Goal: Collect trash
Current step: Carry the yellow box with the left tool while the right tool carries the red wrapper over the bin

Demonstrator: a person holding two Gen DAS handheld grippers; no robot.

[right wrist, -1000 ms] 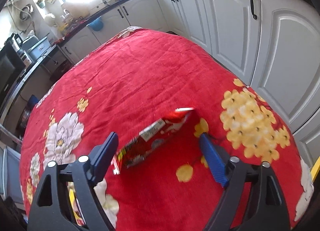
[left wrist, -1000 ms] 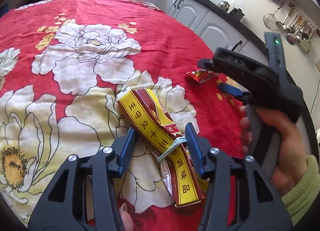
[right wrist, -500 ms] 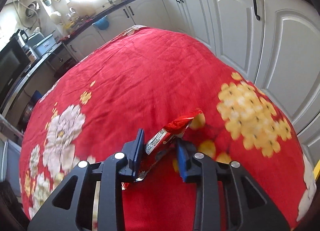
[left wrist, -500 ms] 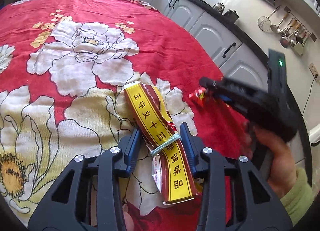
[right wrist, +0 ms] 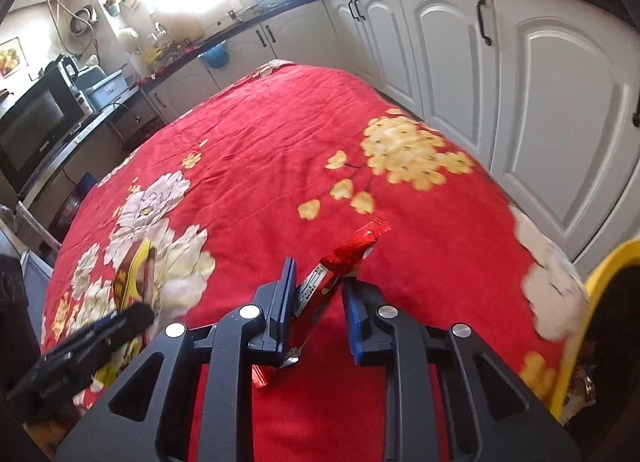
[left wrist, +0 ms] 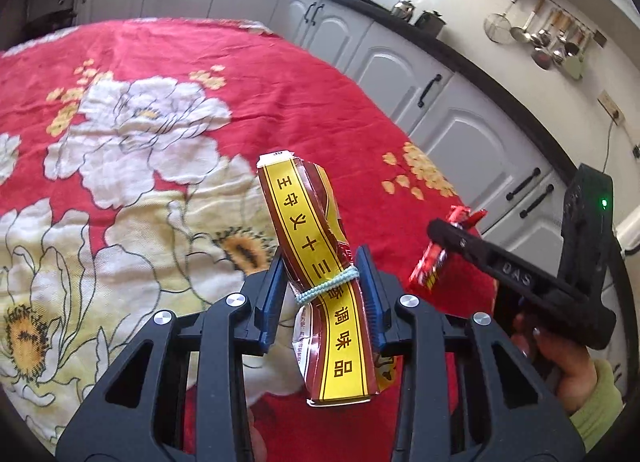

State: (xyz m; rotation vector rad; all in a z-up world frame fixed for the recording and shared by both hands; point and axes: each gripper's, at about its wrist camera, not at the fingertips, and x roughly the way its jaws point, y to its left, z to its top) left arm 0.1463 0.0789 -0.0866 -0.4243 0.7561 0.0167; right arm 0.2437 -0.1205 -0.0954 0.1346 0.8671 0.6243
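Trash status | left gripper (left wrist: pixel 320 290) fingers pinching yellow seasoning packet (left wrist: pixel 316 262) mid-length, long axis along them | right gripper (right wrist: pixel 316 302) clamped on red wrapper (right wrist: pixel 340 262) | yellow bin (right wrist: pixel 580 322) sits right, so right hand's closer, I reckon

Seasoning packet (left wrist: pixel 320 262) above the tablecloth (left wrist: pixel 120 142), snack wrapper (left wrist: pixel 430 266) to its right, cabinets (left wrist: pixel 460 134) behind.

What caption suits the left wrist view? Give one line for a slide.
Left tool grips a yellow seasoning packet above the red floral cloth; right tool carries a red wrapper.
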